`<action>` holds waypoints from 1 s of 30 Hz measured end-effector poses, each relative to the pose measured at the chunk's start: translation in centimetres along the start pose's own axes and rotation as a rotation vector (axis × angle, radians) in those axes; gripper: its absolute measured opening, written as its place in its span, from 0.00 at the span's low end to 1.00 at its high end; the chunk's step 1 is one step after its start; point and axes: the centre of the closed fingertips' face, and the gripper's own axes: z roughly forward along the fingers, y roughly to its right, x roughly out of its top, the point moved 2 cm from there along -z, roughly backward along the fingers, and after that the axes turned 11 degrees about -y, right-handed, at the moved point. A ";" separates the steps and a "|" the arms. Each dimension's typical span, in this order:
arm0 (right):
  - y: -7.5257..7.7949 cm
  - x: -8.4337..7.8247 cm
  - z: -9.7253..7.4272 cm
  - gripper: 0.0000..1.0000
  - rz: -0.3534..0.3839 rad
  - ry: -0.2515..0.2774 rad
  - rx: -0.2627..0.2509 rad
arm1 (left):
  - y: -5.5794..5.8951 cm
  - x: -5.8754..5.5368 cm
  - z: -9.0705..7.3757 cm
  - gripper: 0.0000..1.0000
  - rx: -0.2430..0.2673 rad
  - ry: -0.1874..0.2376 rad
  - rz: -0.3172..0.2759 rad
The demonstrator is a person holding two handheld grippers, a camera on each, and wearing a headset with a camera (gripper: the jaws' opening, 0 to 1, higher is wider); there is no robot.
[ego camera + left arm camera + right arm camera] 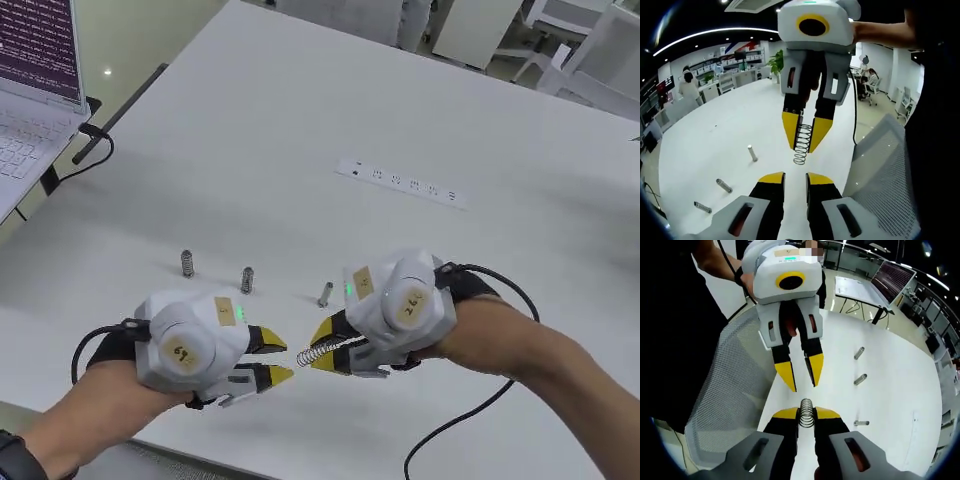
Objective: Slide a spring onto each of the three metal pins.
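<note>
While the head view looks down on the white desk [300, 120], the right claw [322, 346] is clenched on a spring [318, 351], which sticks out from its yellow tips toward the left claw [277, 359]. The left claw is released, its jaws apart with nothing between them, and its tips are just beside the free end of the spring. Both claws are over the near edge of the desk. Behind them three pins stand in a row: the left pin [187, 263] and the middle pin [247, 279] look covered with coils, and the right pin [325, 293] is bare metal and nearest to the held spring. A power strip [402, 184] lies farther back, and a laptop [30, 80] is at the far left.

In the left gripper view, the left claw's own jaws rise from the bottom, apart and empty. The right claw [803, 140] comes in from the top and grips the spring between its tips; the spring ends just short of the gap of the left jaws.

In the right gripper view, the spring [806, 417] is seen end-on, pinched between the right claw's jaws. The left claw [803, 380] points at it with jaws apart, close but not touching.
</note>
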 end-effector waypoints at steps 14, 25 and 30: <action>3.0 -3.8 -0.6 0.09 0.145 -0.041 -0.073 | -2.9 -1.9 -2.3 0.19 0.107 0.021 -0.136; 6.3 -5.9 -0.6 0.09 0.233 -0.077 -0.122 | -5.4 -3.8 -4.9 0.27 0.213 0.046 -0.251; 7.6 -6.4 -0.5 0.09 0.254 -0.086 -0.137 | -6.2 -4.6 -5.9 0.32 0.252 0.063 -0.307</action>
